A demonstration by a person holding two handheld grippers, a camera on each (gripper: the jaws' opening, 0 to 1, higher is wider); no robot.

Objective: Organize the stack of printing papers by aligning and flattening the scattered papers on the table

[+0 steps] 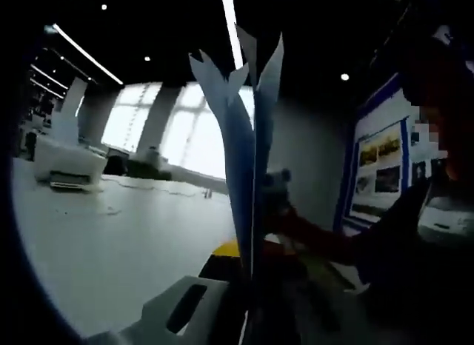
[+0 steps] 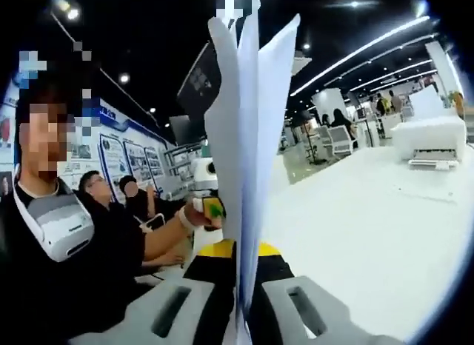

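The white table [image 2: 370,219] spreads behind, with a printer [image 2: 437,141] at its far edge. The papers [image 2: 248,152] stand upright on edge above it. Right gripper [image 2: 241,304] fingers are clamped on their lower edge; left gripper [image 1: 244,300] fingers likewise grip the sheets.

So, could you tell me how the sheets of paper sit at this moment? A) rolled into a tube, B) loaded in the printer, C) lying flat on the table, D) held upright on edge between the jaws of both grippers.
D: the sheets of paper stand on edge, rising from between each gripper's jaws, above the white table.
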